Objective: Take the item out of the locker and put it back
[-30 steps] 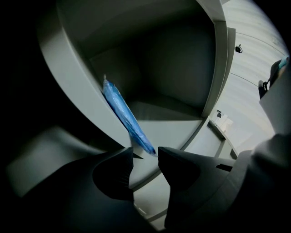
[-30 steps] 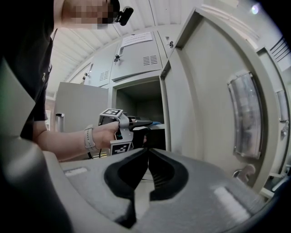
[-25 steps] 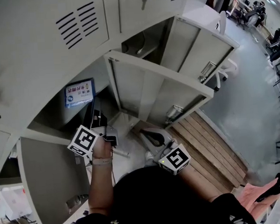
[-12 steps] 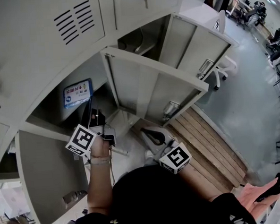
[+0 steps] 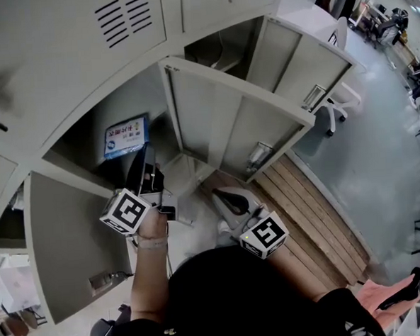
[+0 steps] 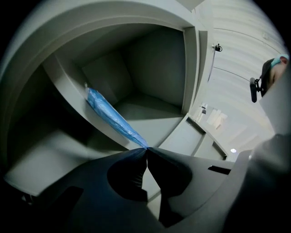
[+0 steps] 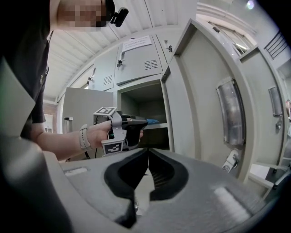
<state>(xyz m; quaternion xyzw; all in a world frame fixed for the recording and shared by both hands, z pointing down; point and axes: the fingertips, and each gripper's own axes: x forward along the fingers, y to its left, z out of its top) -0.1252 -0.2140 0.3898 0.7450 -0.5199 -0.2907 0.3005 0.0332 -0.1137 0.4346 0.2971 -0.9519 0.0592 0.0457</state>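
Gripping step: left gripper (image 6: 146,152) jaws clamped on blue packet (image 6: 111,119) corner, at 10 o'clock inside locker (image 6: 150,107).
Right gripper (image 7: 148,154): jaws together, empty.
Next: probably draw packet out.

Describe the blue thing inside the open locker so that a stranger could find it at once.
Look at the wall of grey lockers and find the open compartment left of the nearer open door. Inside is a flat blue packet with white print, its near end pinched by the left hand-held gripper. It is the only coloured thing among grey metal.
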